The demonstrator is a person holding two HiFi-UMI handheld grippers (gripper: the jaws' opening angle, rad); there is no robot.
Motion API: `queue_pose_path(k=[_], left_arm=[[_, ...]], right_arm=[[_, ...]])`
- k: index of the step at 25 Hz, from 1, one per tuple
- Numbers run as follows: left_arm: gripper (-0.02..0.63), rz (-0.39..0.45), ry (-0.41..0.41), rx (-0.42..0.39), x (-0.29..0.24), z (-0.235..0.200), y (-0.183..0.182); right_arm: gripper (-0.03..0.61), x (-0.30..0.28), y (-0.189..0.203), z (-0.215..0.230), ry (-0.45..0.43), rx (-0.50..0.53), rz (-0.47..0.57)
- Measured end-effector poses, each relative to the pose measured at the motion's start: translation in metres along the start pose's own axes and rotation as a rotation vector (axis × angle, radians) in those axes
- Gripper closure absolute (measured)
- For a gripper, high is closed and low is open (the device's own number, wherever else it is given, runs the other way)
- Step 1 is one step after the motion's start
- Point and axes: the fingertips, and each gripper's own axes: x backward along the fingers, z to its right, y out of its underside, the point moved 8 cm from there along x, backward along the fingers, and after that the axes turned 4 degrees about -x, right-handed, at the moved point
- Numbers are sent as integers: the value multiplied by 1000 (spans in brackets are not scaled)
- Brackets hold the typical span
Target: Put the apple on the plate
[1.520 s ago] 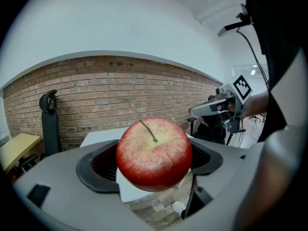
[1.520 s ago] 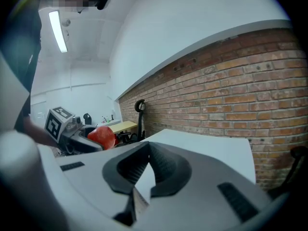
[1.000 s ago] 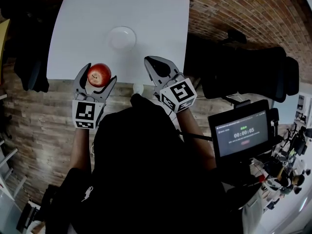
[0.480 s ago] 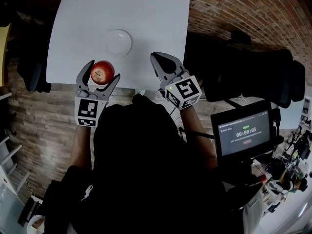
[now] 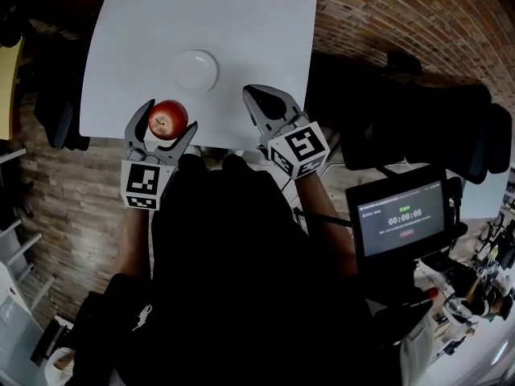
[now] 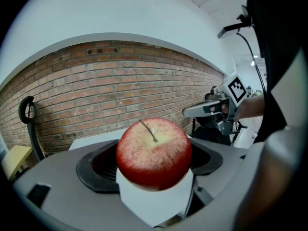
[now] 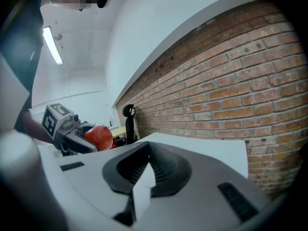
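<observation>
A red apple [image 5: 167, 119] sits between the jaws of my left gripper [image 5: 165, 124], which is shut on it above the near edge of the white table [image 5: 249, 30]. In the left gripper view the apple [image 6: 154, 153] fills the middle, stem up, with both black pads pressed to its sides. A small white plate [image 5: 197, 71] lies on the table just beyond and right of the apple. My right gripper [image 5: 256, 100] hovers shut and empty over the table's near edge, right of the plate; its jaws [image 7: 147, 165] meet at the tips.
A screen showing a timer [image 5: 400, 219] stands at the right. Black chairs stand right of the table [image 5: 418, 127] and at its left [image 5: 56, 103]. The floor around is brick. The person's dark torso fills the lower middle.
The left gripper has lifted the apple a little toward the plate. The right gripper has hardly moved. The timer has ticked on.
</observation>
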Motion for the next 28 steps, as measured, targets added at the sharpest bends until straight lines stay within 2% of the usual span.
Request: queue_pose_path(k=[10,16,28], left_arm=[[193,21,45,-33,-14,8,-8],[193,42,95,-51,4,-29,16],[193,56,214,-94,-22,-61,2]], right_arm=[[575,-3,-2,1,13,-5,7],[575,-27,-2,-35,68,15,24],[575,-43,-14,-39,172,-22,43]])
